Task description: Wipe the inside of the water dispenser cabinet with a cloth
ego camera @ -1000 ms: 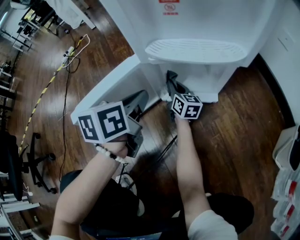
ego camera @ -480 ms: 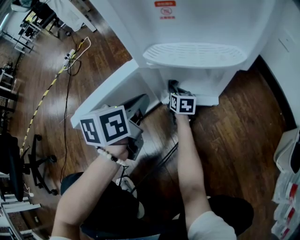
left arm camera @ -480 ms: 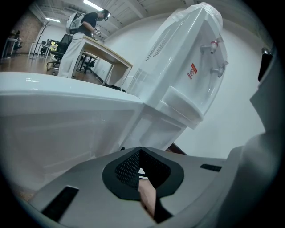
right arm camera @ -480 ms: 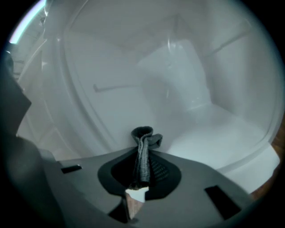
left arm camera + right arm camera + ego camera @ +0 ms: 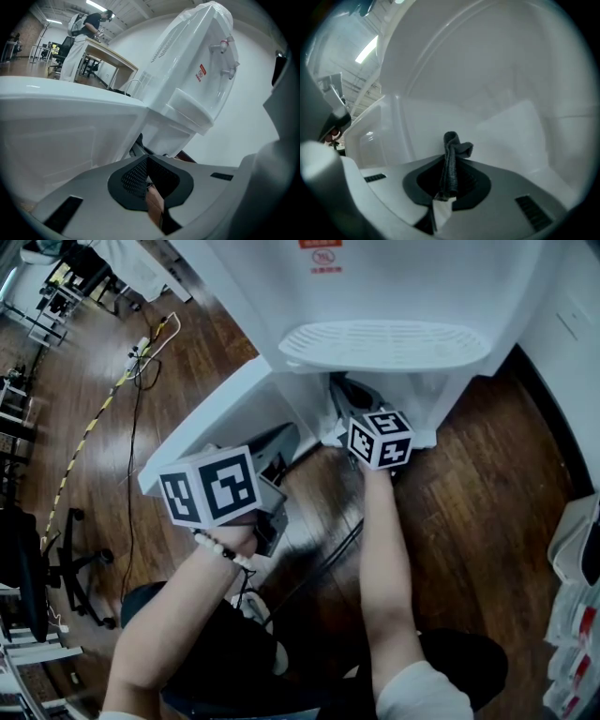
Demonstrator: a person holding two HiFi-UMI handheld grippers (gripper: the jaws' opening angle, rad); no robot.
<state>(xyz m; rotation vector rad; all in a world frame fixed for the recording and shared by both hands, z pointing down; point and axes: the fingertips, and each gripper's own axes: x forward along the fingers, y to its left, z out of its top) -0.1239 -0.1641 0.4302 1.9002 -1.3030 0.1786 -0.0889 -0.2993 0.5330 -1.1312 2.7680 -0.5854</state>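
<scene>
The white water dispenser [image 5: 394, 296] stands at the top of the head view, its lower cabinet door [image 5: 211, 418] swung open to the left. My right gripper [image 5: 349, 404] reaches into the cabinet opening under the drip tray [image 5: 384, 343], its tips partly hidden there. In the right gripper view it [image 5: 451, 157] is shut on a dark folded cloth [image 5: 452, 150], close to the white inner walls [image 5: 497, 126] of the cabinet. My left gripper [image 5: 279, 444] hovers by the open door [image 5: 61, 131]; its jaws [image 5: 146, 164] look shut with nothing between them.
Dark wooden floor [image 5: 469, 484] surrounds the dispenser. Cables [image 5: 136, 362] run across the floor at left, and an office chair base [image 5: 66, 568] stands at far left. White bins [image 5: 577, 549] sit at the right edge. A person stands by a desk [image 5: 101, 49] in the distance.
My right gripper has shifted slightly at the cabinet mouth and its marker cube has turned. The left gripper has stayed put beside the door.
</scene>
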